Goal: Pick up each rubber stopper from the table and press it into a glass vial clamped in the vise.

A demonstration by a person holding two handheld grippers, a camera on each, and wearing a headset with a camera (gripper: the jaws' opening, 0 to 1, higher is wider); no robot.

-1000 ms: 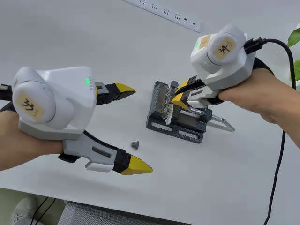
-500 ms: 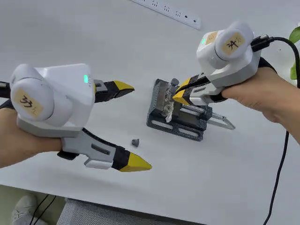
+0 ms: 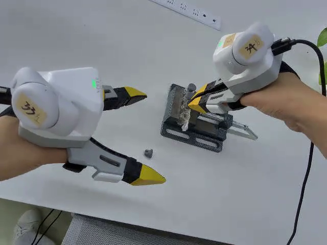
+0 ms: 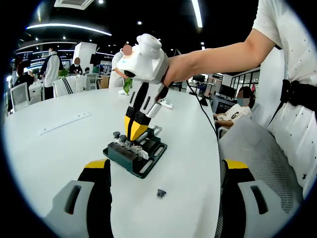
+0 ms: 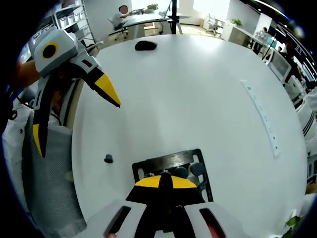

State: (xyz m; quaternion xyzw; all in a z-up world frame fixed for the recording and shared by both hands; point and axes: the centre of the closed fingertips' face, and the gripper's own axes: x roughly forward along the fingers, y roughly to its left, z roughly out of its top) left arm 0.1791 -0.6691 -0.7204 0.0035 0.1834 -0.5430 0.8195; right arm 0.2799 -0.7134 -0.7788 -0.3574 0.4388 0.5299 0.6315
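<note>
Rubber stopper loose on table, near vise, on left gripper's side. Left gripper jaws spread wide, empty, lined up to take it. Right gripper tips closed together over clamped vials, probably pressing one home; contact hidden.

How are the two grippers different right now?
The left gripper has its fingers spread wide apart, while the right gripper has its fingers closed together. The left gripper hovers over the table near a loose rubber stopper, while the right gripper's tips are down at the glass vials in the vise. Both are white with black fingers and yellow tips.
</note>
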